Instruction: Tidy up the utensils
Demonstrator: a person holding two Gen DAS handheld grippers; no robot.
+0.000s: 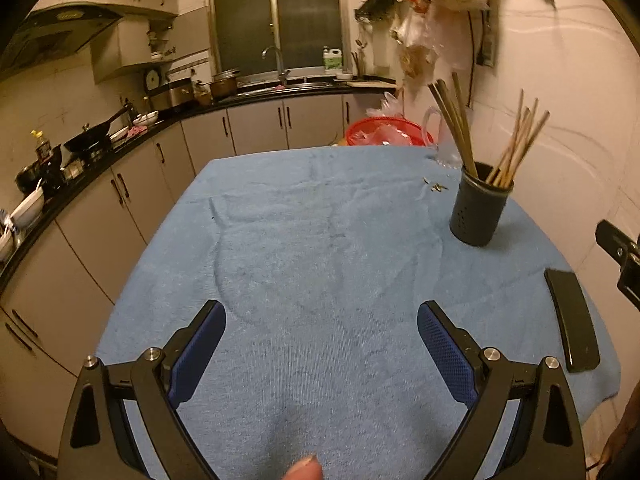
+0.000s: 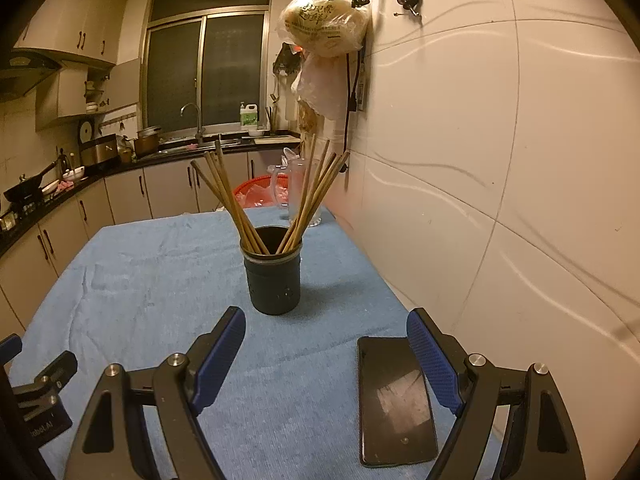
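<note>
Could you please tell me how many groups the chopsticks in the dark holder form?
2: a left chopstick group leans toward the window side of the holder, and a right chopstick group leans toward the wall; single sticks overlap, so their number is unclear.

One dark holder (image 2: pixel 274 280), two bunches of chopsticks (image 2: pixel 232 204), one phone (image 2: pixel 394 400) and one glass jug (image 2: pixel 298 188) are counted on the bench (image 2: pixel 140 280)

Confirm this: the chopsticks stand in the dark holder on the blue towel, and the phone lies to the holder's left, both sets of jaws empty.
One thing is off: the phone lies on the right of the dark holder, nearer the wall, as the right wrist view shows. The chopsticks do stand in the holder on the blue towel, and both sets of jaws are empty.
</note>
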